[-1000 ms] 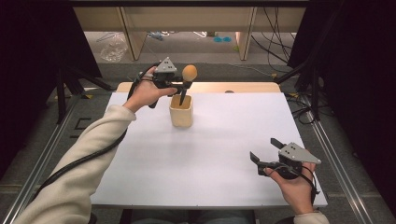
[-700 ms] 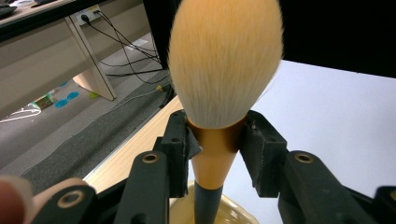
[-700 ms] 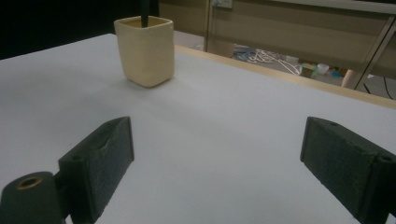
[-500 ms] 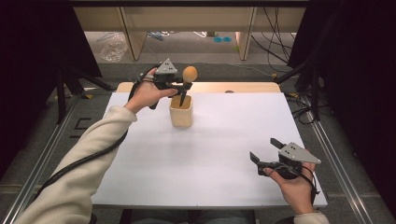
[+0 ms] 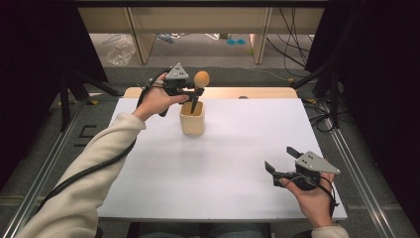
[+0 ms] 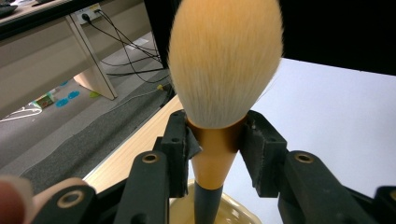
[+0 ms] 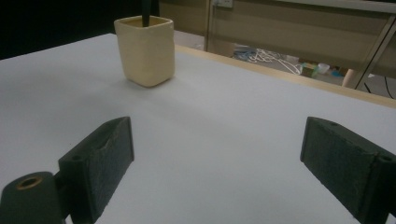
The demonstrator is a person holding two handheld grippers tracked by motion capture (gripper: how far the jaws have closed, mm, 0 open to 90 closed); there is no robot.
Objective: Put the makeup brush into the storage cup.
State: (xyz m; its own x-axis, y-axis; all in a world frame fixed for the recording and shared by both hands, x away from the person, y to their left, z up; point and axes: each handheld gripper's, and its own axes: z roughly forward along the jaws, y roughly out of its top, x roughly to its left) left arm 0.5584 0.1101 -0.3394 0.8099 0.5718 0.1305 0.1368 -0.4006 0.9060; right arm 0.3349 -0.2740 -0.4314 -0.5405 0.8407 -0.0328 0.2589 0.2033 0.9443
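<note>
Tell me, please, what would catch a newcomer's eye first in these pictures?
First, the makeup brush with its fluffy orange head, gripped at its collar by the left hand-held gripper near the table's far edge, its dark handle reaching down into the cream cup. Next, the right hand-held gripper at the near right of the white table, with its jaws wide apart and nothing between them.

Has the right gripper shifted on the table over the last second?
No. In the high view the right gripper sits at the same spot near the white table's front right corner, jaws open, as in both earlier pictures.
</note>
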